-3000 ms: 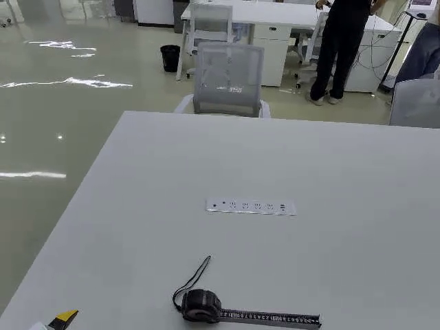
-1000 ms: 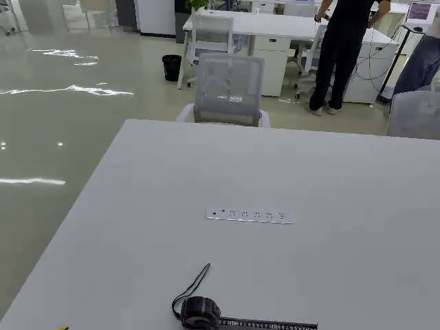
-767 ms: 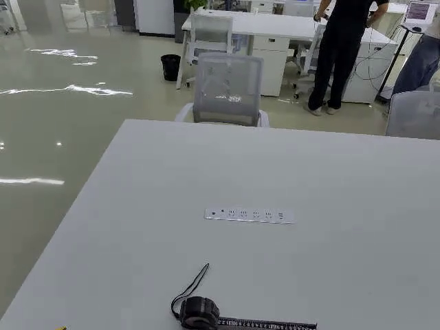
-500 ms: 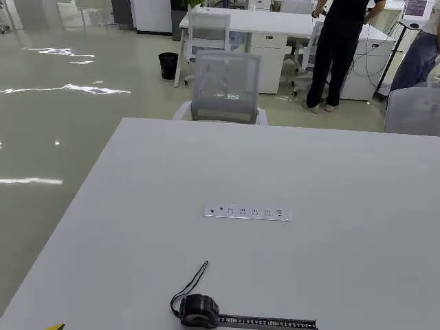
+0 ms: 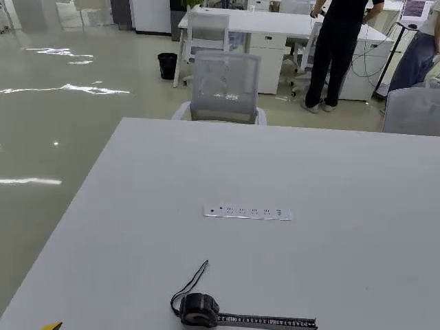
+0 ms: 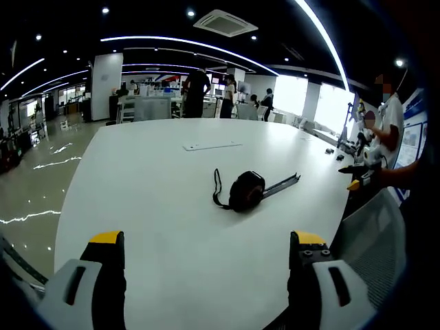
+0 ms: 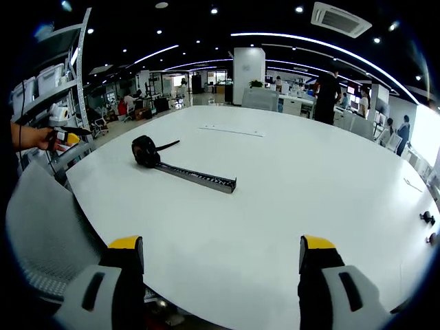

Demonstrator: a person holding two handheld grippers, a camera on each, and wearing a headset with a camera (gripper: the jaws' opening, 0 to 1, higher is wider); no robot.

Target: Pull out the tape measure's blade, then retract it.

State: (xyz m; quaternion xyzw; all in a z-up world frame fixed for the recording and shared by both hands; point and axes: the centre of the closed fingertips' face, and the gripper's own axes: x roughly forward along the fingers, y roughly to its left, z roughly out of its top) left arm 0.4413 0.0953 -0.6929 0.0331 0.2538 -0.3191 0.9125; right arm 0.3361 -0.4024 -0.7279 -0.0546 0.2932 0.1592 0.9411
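One black tape measure (image 5: 200,310) is lying on the white table (image 5: 124,206), on the near side of the power strip (image 5: 247,213) and well apart from it, close to the table's near edge in the head view. Part of its blade (image 5: 268,320) is sticking out of the case and resting flat on the table, running away from the case along that near edge, while its black wrist strap (image 5: 191,280) is curling from the case toward the power strip. Both grippers are hanging off the table's near side, farther from the power strip than the tape measure is, and neither is touching anything. The left gripper (image 6: 206,238) is pointing across the table at the case, its yellow-tipped jaws standing wide apart with nothing between them. The right gripper (image 7: 220,242) is looking over the table from the blade's side, its jaws likewise spread and gripping nothing. Beyond the power strip, a grey mesh chair (image 5: 225,86) is standing at the table's far edge, and farther off a person in dark clothes (image 5: 340,48) is standing by a second table (image 5: 275,24).
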